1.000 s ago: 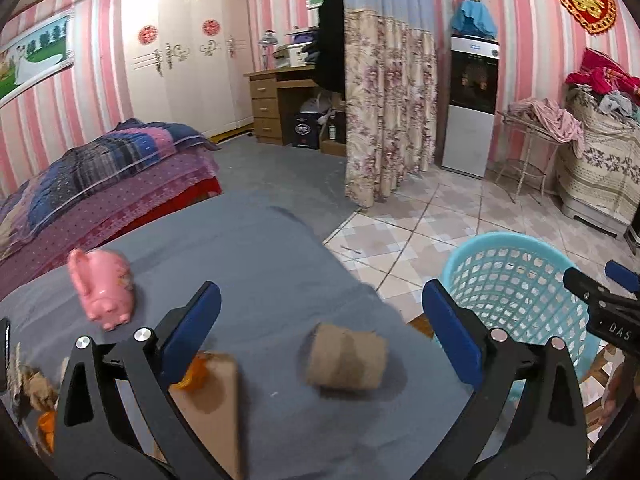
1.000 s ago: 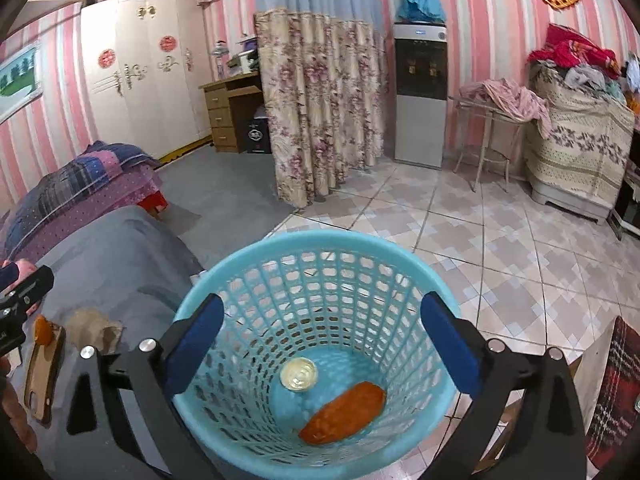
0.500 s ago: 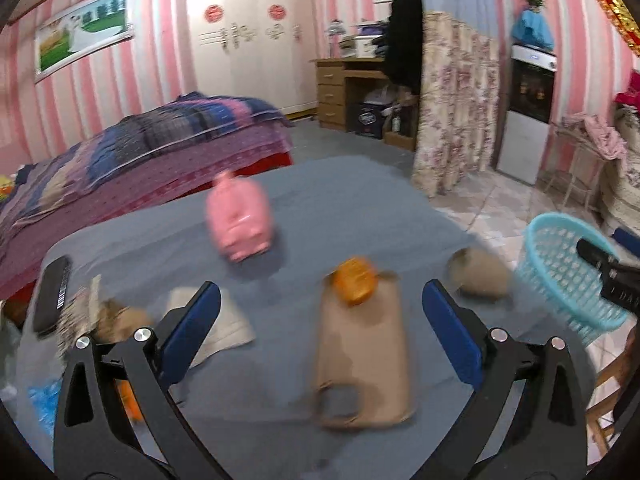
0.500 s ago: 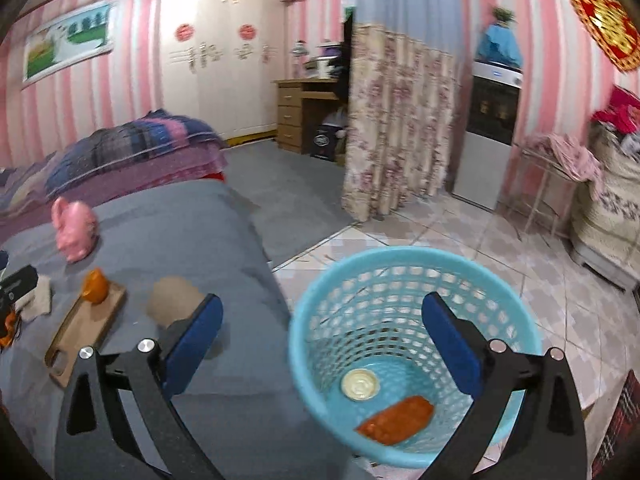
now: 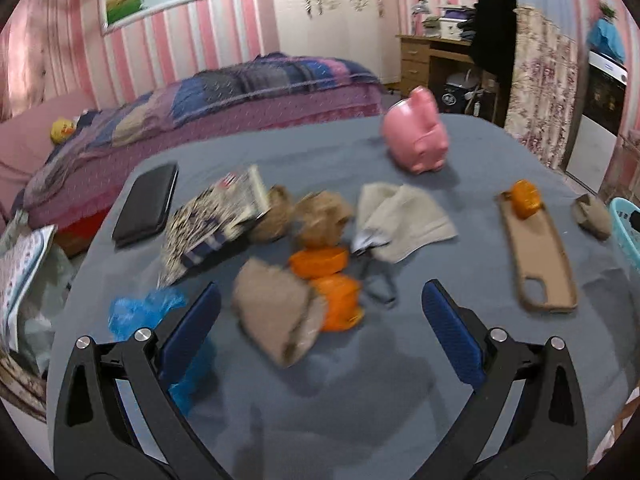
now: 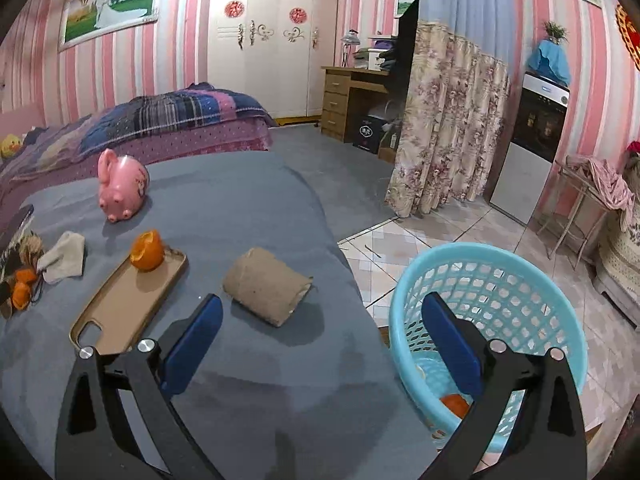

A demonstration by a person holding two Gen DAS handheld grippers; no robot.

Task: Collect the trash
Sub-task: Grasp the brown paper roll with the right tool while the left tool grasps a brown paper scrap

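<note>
Left gripper (image 5: 320, 322) spread wide and empty, hovering over a grey-blue table (image 5: 360, 408). Between its blue pads (image 5: 190, 330), blurred: a crumpled brown paper (image 5: 276, 320), touching orange peel (image 5: 338, 302) on the right. Just beyond, a second peel (image 5: 318, 262) and two brown wads (image 5: 320, 218). Left of the near pad, a blue plastic scrap (image 5: 144, 312). Farther ahead and left, a patterned wrapper (image 5: 216, 216) and a black case (image 5: 146, 204). Ahead and slightly right, a beige cloth (image 5: 402, 220); past it, a pink piggy bank (image 5: 416, 138). Off to the right, a tan phone case (image 5: 538, 256) with half an orange (image 5: 526, 198) on its far end, then a brown roll (image 5: 592, 214) near the table edge.

Right gripper (image 6: 320, 324) also spread wide, holding nothing. Just ahead between its fingers, the brown roll (image 6: 266, 286) lying on its side. Left of the roll, the phone case (image 6: 128, 296) and half orange (image 6: 147, 250). Behind the right finger, off the table on the tiled floor, a light-blue basket (image 6: 496, 276) with something orange at the bottom, partly hidden.
</note>
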